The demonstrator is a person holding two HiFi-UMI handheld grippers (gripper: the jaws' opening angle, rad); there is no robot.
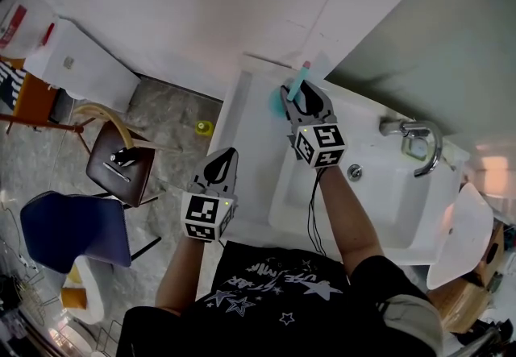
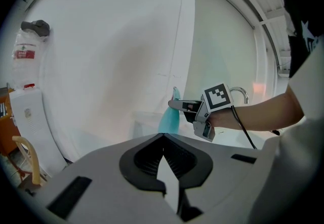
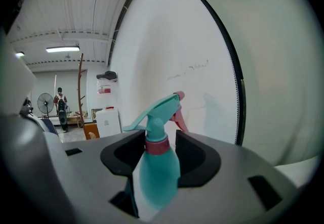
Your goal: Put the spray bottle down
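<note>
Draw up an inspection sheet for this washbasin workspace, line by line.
Surface: white washbasin with a tap.
Job's things: teal spray bottle, upright at the basin's back corner.
Clutter: small yellow object on the floor.
Grippers: right gripper open, with the bottle between its jaws; left gripper shut and empty, held beside the basin.
Cables: black cable along the right forearm.
Surroundings: brown chair, blue chair, white wall.
</note>
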